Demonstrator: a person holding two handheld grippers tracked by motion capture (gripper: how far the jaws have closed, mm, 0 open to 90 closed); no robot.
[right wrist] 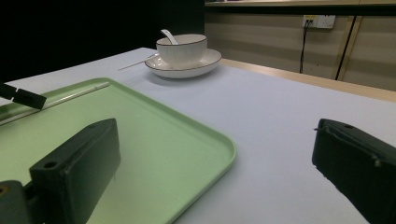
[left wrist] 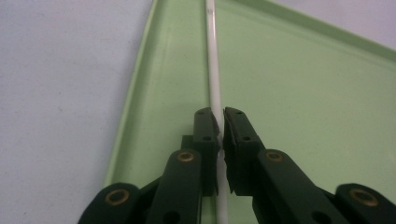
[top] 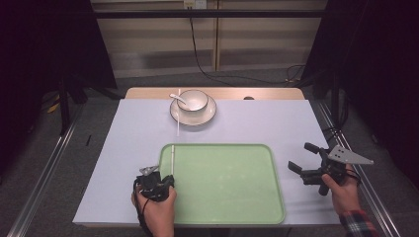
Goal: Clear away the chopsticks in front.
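A thin white stick [top: 172, 159] lies along the left inner edge of the green tray [top: 227, 187]. My left gripper [top: 169, 177] is at the tray's near left corner, shut on the stick's near end. In the left gripper view the two pads [left wrist: 206, 127] pinch the stick [left wrist: 214, 70], which runs away over the tray [left wrist: 303, 93]. My right gripper [top: 299, 156] hovers over the table just right of the tray, open with nothing in it. In the right gripper view its jaws stand wide apart over the tray's corner [right wrist: 219, 144].
A white bowl [top: 192, 99] with a spoon [top: 178, 98] stands on a plate [top: 197, 117] at the table's far edge. A second white stick [top: 178, 126] lies on the table between plate and tray. The tray's middle is bare.
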